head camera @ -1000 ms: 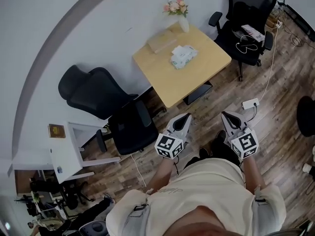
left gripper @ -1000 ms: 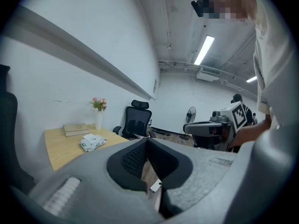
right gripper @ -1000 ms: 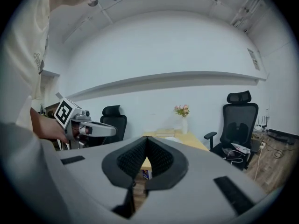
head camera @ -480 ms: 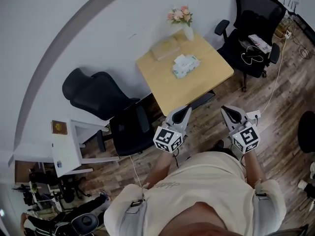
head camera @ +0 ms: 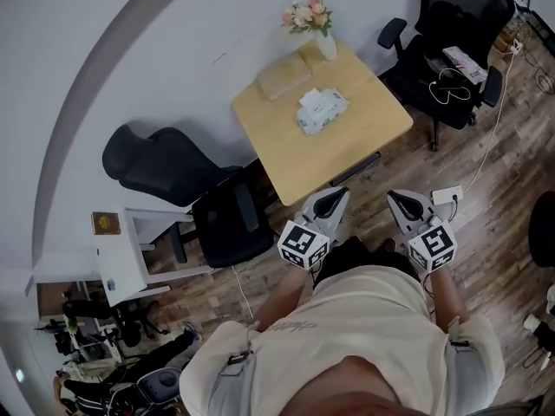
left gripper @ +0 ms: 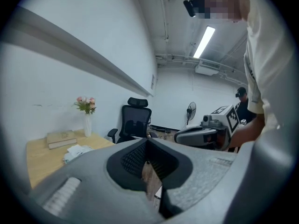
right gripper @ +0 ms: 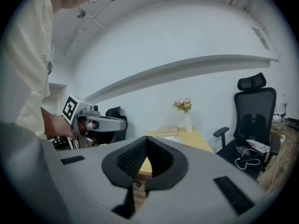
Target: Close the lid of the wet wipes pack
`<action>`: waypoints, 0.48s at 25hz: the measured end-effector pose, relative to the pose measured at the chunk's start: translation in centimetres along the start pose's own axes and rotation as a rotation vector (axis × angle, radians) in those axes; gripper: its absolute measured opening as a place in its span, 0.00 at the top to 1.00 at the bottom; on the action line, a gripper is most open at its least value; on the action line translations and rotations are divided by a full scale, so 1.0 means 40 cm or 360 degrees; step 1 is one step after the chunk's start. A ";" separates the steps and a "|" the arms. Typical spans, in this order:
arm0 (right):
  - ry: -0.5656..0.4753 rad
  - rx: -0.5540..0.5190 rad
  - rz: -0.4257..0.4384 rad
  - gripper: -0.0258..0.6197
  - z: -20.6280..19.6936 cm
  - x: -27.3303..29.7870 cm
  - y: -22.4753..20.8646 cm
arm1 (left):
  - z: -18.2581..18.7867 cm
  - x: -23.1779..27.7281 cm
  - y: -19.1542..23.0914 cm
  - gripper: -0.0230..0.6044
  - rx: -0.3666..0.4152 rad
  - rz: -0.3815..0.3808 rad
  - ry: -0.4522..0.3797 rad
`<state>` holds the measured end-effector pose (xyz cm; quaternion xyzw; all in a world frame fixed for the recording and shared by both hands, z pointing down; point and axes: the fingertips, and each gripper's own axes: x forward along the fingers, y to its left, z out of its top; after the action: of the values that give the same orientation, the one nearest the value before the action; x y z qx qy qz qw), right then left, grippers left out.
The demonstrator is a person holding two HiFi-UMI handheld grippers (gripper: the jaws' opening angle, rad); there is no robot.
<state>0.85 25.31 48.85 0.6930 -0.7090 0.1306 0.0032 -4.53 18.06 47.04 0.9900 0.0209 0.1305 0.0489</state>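
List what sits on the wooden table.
The wet wipes pack, a flat tan box beside it and a vase of flowers at the far corner. The pack's lid is too small to judge.

Wipes pack (head camera: 322, 111) on table (head camera: 342, 152)

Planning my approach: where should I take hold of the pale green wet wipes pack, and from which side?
Probably across the narrow width of the pale green wet wipes pack, coming down over the near side of the light wooden table: it lies flat, and a tan book and white flower vase sit behind it.
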 end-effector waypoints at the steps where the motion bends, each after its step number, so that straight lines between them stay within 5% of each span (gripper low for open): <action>1: -0.0008 0.0031 0.0025 0.96 0.000 0.011 -0.002 | 0.004 0.008 0.010 0.94 -0.0001 -0.0009 0.0010; 8: -0.0225 -0.0019 -0.0026 0.96 0.123 0.140 -0.078 | -0.009 0.100 0.191 0.94 -0.0135 0.0002 0.0011; 12: -0.0225 -0.0061 -0.0101 0.96 0.201 0.211 -0.139 | 0.075 0.146 0.291 0.94 -0.0043 0.0005 -0.0080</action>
<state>7.40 15.47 43.64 0.7224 -0.6875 0.0674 -0.0295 2.24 6.51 46.84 0.9923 0.0164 0.1058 0.0625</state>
